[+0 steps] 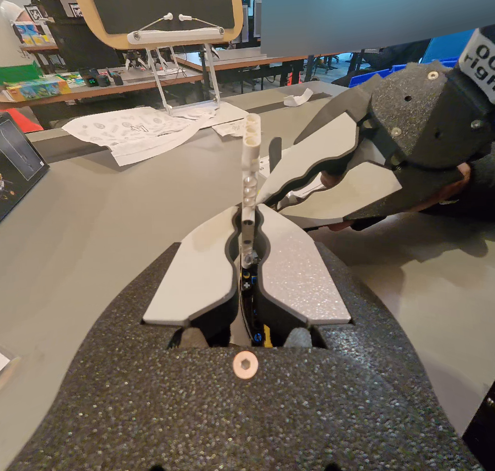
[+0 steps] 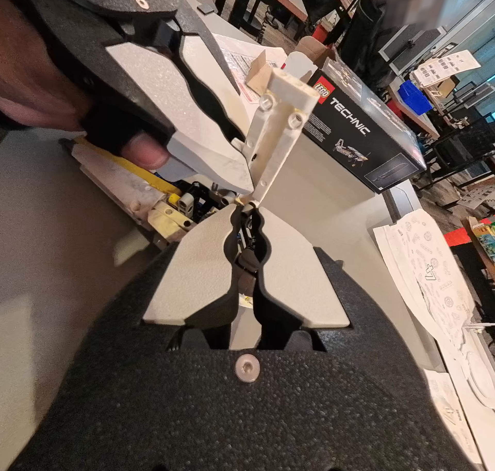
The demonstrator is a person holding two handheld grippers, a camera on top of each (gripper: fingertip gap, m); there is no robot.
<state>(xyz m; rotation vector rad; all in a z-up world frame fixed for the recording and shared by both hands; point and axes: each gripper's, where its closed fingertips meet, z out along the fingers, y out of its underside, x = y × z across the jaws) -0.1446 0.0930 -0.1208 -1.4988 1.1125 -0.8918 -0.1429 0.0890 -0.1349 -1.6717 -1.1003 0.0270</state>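
Observation:
My left gripper (image 1: 247,209) is shut on a white holed beam assembly (image 1: 250,163) that stands up from between its pads above the grey table (image 1: 120,217). In the right wrist view this assembly (image 2: 276,142) is a white panel with a cross piece on top, joined to a larger model (image 2: 171,206) of white, yellow, black and grey parts. The left gripper (image 2: 247,163) clamps it from the upper left there, with a hand behind it. My right gripper (image 2: 247,209) is shut on a small grey connector (image 2: 247,213) at the foot of the white panel. In the left wrist view it (image 1: 263,199) comes in from the right, tips against the beam.
A black toy box (image 2: 361,136) lies beyond the model and also shows at the left edge (image 1: 18,158). Printed paper sheets (image 1: 134,134) (image 2: 428,270) lie on the table. A framed board on a white stand (image 1: 160,8) stands at the far edge. Blue bins (image 1: 401,69) are behind.

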